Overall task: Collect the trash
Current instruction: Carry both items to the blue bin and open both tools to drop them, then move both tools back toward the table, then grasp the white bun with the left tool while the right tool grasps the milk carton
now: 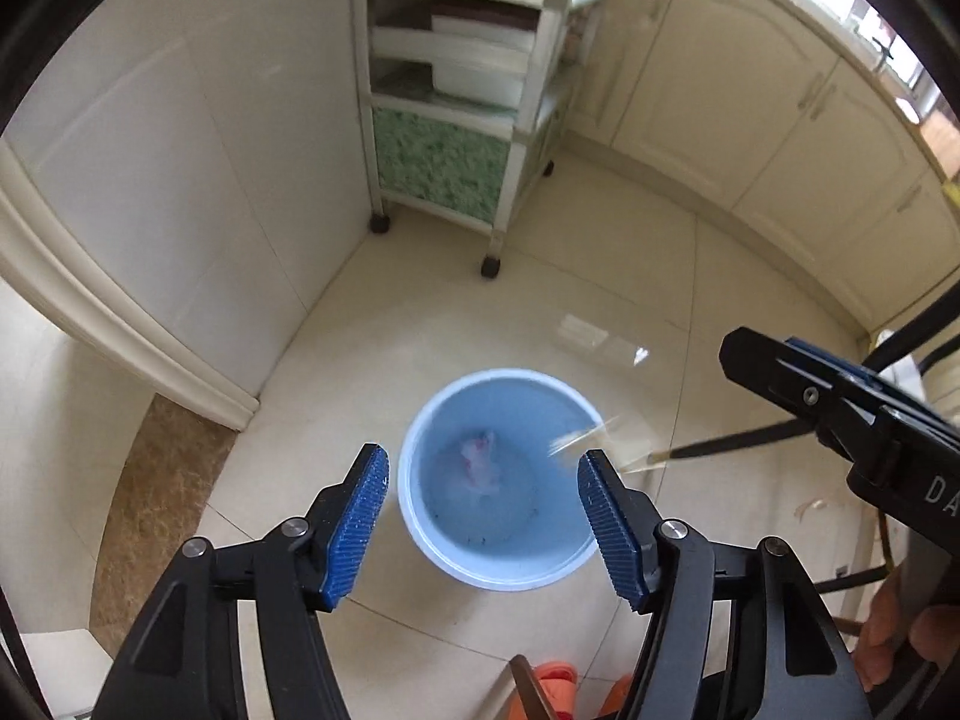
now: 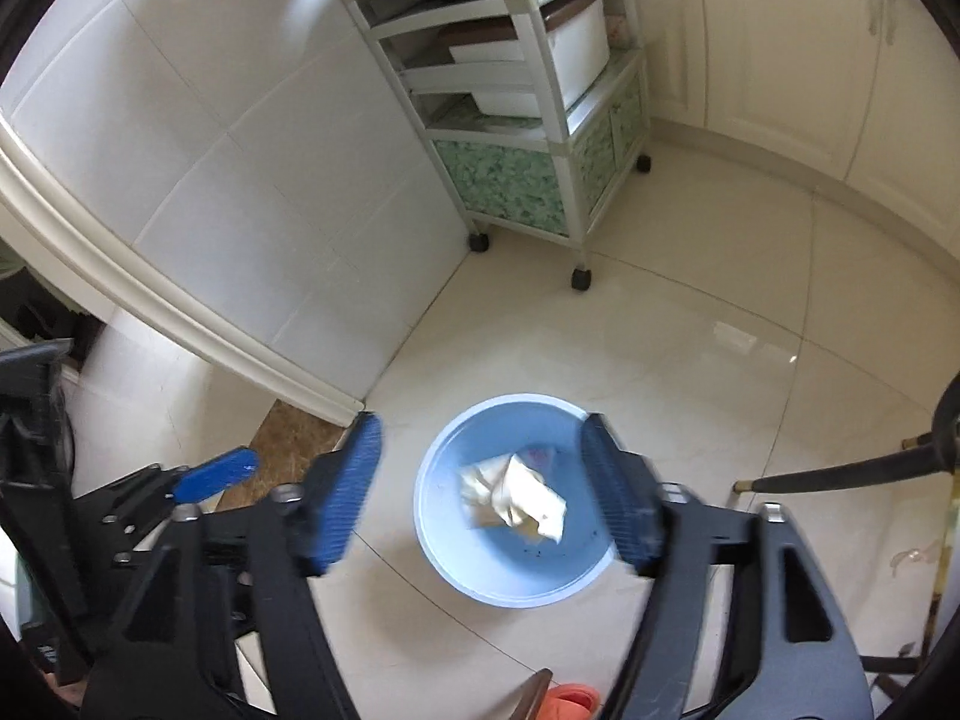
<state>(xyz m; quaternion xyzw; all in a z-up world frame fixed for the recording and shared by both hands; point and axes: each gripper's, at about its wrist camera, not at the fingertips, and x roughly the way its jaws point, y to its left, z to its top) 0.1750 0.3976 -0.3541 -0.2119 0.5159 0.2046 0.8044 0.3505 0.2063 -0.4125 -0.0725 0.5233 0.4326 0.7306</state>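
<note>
A light blue round bin point(image 1: 501, 480) stands on the cream floor tiles below both grippers; it also shows in the right wrist view point(image 2: 516, 504). My left gripper point(image 1: 483, 525) is open and empty above the bin. My right gripper point(image 2: 480, 492) is open and empty above it too, and its body point(image 1: 840, 402) shows at the right of the left wrist view. A crumpled cream paper wad point(image 2: 516, 498) is in the bin's mouth under the right gripper. In the left wrist view a blurred pale scrap point(image 1: 582, 438) is at the bin's rim, and pinkish trash point(image 1: 480, 462) lies at the bottom.
A white wheeled shelf cart point(image 1: 462, 90) with a green-patterned base stands in the corner beyond the bin. White tiled wall at left, cream cabinets point(image 1: 750, 108) at right. A dark chair leg point(image 2: 840, 474) reaches in from the right. Orange slippers point(image 1: 555, 675) lie near the bottom edge.
</note>
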